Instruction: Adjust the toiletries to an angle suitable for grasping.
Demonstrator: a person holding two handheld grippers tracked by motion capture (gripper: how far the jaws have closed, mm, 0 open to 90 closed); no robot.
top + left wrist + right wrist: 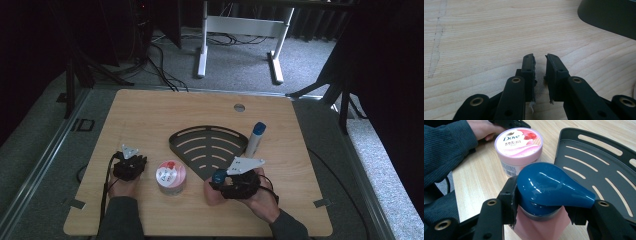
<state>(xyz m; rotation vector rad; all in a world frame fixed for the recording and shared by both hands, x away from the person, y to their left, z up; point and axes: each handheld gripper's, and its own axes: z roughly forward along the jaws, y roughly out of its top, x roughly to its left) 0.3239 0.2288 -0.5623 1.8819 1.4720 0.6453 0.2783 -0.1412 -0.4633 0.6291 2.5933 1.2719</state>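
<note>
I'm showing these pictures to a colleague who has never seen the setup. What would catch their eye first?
Probably the pink bottle with a glossy blue pump head, clamped in the right tongs near the table's front edge. Just to its left stands a pink Dove tub, and behind both lies a black slotted corner shelf at mid-table. The left tongs rest nearly closed on bare wood.

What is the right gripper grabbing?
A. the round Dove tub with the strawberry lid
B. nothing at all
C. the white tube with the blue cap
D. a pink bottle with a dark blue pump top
D: in the right gripper view the right gripper has its jaws pressed on either side of the pink bottle, just under its blue pump top, while the Dove tub stands apart behind it.
</note>
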